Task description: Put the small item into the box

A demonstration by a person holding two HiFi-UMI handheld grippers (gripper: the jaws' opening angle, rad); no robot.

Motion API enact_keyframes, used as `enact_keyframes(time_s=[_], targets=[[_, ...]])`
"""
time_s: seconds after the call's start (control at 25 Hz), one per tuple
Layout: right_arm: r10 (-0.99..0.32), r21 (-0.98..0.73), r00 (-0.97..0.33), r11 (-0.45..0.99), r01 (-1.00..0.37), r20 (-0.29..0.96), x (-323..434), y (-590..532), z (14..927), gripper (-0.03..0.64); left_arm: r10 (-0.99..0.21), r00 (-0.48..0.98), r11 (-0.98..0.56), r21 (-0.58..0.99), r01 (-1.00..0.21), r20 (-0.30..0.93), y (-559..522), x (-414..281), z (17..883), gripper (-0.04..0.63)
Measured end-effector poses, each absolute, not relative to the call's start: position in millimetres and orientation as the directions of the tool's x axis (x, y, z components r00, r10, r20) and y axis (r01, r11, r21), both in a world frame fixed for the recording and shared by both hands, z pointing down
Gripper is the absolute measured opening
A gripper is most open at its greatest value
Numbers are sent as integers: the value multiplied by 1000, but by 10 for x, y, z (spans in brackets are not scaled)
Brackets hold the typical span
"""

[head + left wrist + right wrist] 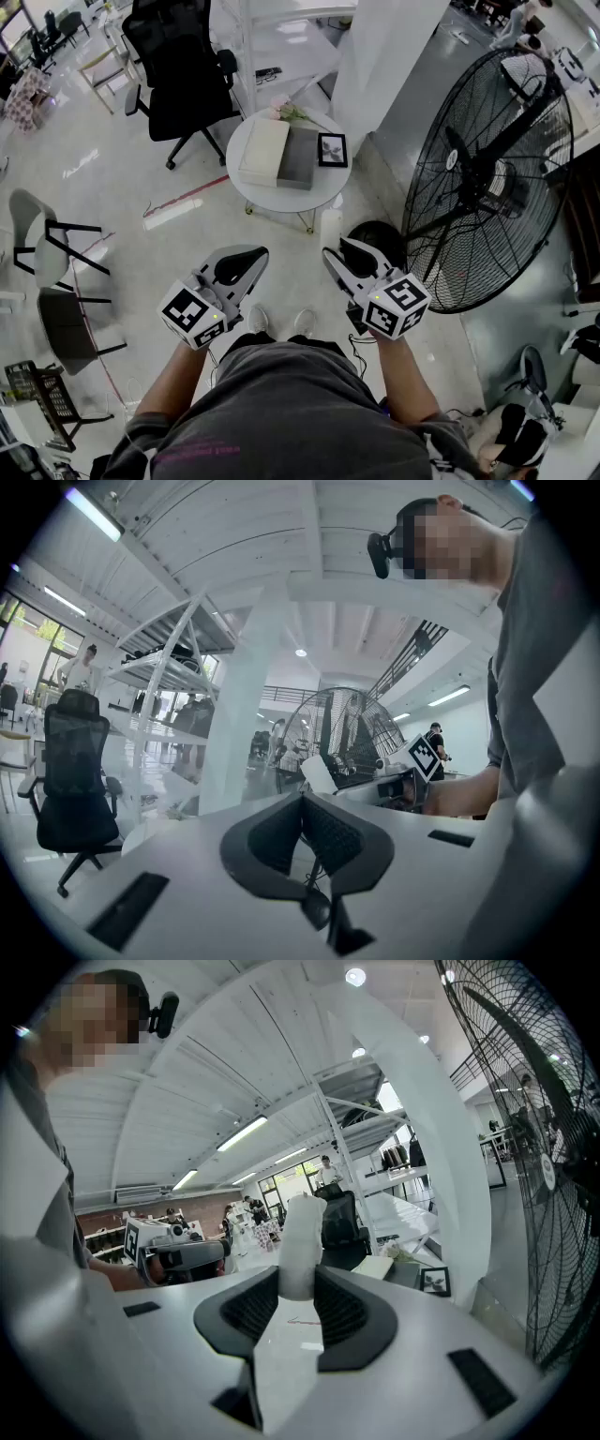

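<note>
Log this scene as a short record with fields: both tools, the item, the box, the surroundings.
left tool: shut, nothing between its jaws
right tool: shut on the white small item
box: on the round table, ahead of both tools, beside a picture frame
item in box: not yet
surroundings: large fan at right

White item (302, 1227) upright in right gripper (296, 1277)

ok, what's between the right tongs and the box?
Head view: just the white item held in the right tongs, then bare table up to the box.
</note>
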State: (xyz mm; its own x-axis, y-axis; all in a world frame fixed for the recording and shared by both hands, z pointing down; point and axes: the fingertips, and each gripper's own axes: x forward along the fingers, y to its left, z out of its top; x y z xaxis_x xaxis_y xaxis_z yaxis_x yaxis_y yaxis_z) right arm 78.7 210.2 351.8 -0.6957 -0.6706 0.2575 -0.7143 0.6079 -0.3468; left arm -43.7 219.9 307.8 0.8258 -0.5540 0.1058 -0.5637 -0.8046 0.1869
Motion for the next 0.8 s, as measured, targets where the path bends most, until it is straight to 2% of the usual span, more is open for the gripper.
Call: enact_keyframes(time_s=[0.8], targets=[[-597, -343, -764, 684, -644, 244, 1068, 2277, 3598, 124, -619, 775, -752, 185, -632, 130, 2499, -13, 3207, 15]])
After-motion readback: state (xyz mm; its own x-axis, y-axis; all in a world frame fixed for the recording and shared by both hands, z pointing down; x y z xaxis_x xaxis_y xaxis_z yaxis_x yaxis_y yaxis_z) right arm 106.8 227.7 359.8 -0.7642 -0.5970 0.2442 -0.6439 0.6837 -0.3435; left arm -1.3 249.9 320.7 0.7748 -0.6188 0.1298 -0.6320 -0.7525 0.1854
